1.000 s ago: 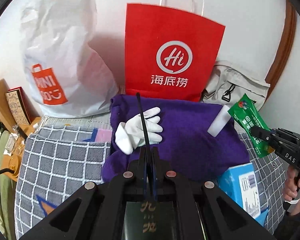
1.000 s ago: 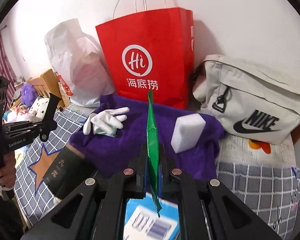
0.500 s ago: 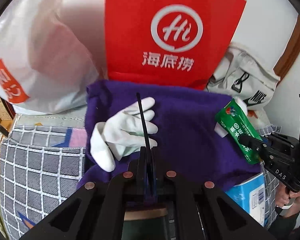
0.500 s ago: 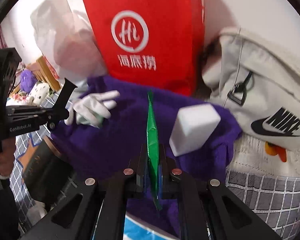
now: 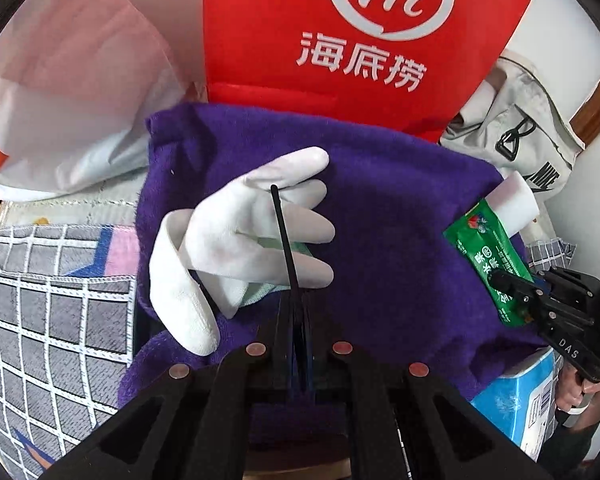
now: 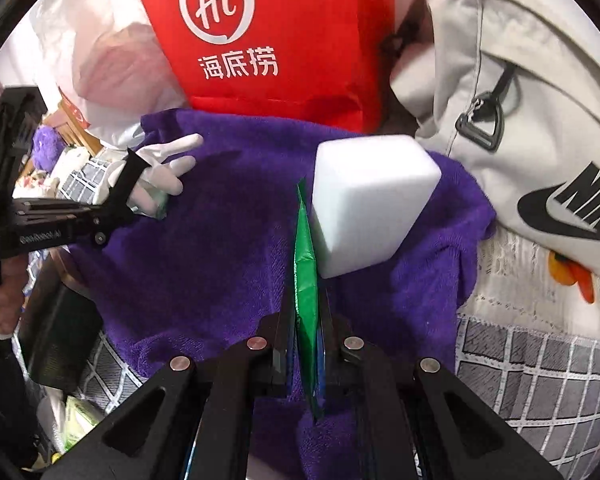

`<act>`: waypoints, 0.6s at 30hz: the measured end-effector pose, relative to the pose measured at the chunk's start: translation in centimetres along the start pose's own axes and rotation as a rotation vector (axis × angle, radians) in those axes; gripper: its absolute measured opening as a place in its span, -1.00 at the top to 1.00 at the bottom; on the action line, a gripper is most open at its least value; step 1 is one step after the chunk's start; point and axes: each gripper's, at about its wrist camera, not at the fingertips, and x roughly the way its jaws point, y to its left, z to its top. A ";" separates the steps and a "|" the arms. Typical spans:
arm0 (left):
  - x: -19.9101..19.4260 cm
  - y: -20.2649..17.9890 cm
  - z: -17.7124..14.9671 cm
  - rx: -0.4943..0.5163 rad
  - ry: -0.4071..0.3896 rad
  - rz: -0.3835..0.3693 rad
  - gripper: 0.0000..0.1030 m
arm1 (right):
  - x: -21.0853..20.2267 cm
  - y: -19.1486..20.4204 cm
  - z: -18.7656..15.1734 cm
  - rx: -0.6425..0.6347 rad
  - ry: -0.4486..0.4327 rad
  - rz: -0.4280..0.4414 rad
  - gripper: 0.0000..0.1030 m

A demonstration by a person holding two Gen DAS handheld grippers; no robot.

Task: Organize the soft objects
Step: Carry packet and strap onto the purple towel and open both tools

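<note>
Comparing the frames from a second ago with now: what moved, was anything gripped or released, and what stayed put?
Both claws came down toward the purple towel; the white glove and white sponge block now loom larger. Nothing was taken or released: the right claw stays shut on the green packet, and the left claw stays shut on a thin black strip. Glove, sponge and red bag have not shifted.

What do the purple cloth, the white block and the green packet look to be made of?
Purple cloth: terry-like towelling, matte, with visible pile and soft folds. White block: probably foam sponge, matte, smooth faces, rounded edges. Green packet: glossy plastic or foil film, creased and shiny, pinched flat in the right tongs.
</note>
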 end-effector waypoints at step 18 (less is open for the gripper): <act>-1.6 -0.9 -0.7 -0.016 -0.019 0.052 0.09 | -3.9 0.2 -0.1 -0.018 -0.091 -0.080 -0.16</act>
